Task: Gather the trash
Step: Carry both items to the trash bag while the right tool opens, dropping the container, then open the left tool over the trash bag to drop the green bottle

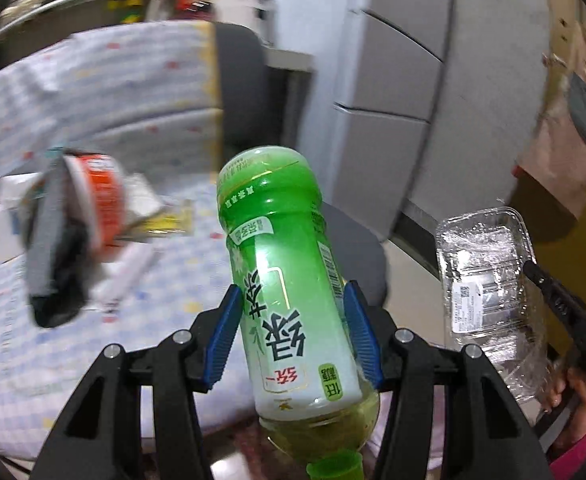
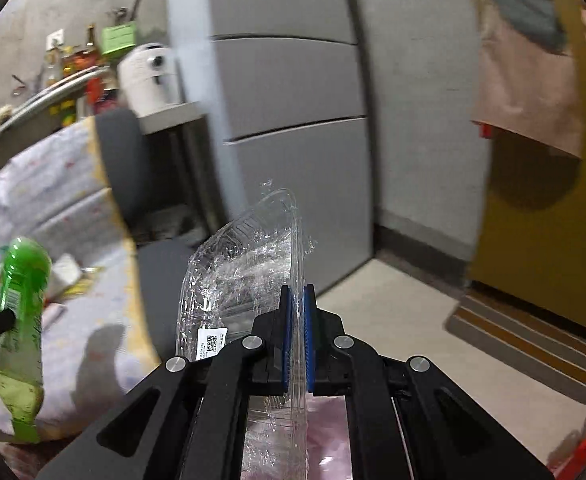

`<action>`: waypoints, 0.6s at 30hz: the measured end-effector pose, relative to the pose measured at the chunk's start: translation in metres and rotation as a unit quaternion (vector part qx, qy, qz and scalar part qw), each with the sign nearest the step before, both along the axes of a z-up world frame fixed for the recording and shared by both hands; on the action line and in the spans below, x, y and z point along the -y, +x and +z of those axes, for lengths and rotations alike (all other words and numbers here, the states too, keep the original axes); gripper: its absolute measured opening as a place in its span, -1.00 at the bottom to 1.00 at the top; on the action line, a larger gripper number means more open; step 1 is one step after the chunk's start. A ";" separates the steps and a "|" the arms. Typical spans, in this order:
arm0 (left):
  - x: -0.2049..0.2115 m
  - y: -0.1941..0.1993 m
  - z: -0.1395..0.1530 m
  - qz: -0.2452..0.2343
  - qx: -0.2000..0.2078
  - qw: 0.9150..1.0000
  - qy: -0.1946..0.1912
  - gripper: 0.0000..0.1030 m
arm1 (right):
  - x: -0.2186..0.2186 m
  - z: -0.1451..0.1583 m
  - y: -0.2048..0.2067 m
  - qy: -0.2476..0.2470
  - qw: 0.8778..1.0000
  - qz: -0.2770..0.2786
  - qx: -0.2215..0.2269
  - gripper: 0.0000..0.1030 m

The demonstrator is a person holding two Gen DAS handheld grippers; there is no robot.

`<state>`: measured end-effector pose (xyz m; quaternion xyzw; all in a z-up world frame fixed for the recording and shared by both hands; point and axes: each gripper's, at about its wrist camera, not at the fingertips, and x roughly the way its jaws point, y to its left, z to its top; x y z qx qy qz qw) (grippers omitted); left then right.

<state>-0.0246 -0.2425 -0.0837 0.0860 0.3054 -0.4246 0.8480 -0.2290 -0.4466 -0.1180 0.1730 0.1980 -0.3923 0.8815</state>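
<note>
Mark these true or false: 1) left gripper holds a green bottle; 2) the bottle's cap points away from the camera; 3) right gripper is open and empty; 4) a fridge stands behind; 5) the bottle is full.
1) True: the left gripper has its pads on the green bottle.
2) False: the cap is at the camera end, the base points away.
3) False: the right gripper is shut on the rim of a clear plastic tray.
4) True: a grey fridge stands behind.
5) False: only a little liquid shows, near the neck.
</note>
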 end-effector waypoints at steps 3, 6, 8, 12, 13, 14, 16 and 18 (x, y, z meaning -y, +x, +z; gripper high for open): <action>0.024 -0.010 -0.007 -0.018 -0.005 1.000 0.012 -0.01 | 0.014 -0.022 -0.017 0.007 1.000 -0.022 0.008 -0.81; 0.043 -0.013 -0.013 -0.032 -0.005 0.999 0.023 -0.01 | 0.022 -0.037 -0.027 0.000 0.999 -0.041 0.010 -0.55; 0.049 -0.018 -0.016 -0.043 -0.003 0.999 0.028 -0.01 | 0.028 -0.042 -0.030 -0.001 0.999 -0.048 0.008 -0.28; 0.058 -0.034 -0.023 -0.081 -0.004 0.996 0.030 -0.02 | 0.033 -0.035 -0.045 0.005 0.998 -0.055 0.025 -0.26; 0.060 -0.036 -0.025 -0.089 -0.004 0.996 0.030 -0.03 | 0.034 -0.030 -0.048 0.010 0.998 -0.054 0.033 -0.26; 0.062 -0.040 -0.027 -0.101 -0.004 0.995 0.029 -0.03 | 0.035 -0.025 -0.050 0.012 0.998 -0.053 0.039 -0.26; 0.068 -0.052 -0.031 -0.127 -0.001 0.992 0.026 -0.04 | 0.033 -0.015 -0.056 0.011 0.997 -0.053 0.047 -0.26; 0.074 -0.062 -0.036 -0.148 0.003 0.989 0.026 -0.05 | 0.029 -0.004 -0.057 0.007 0.997 -0.049 0.053 -0.26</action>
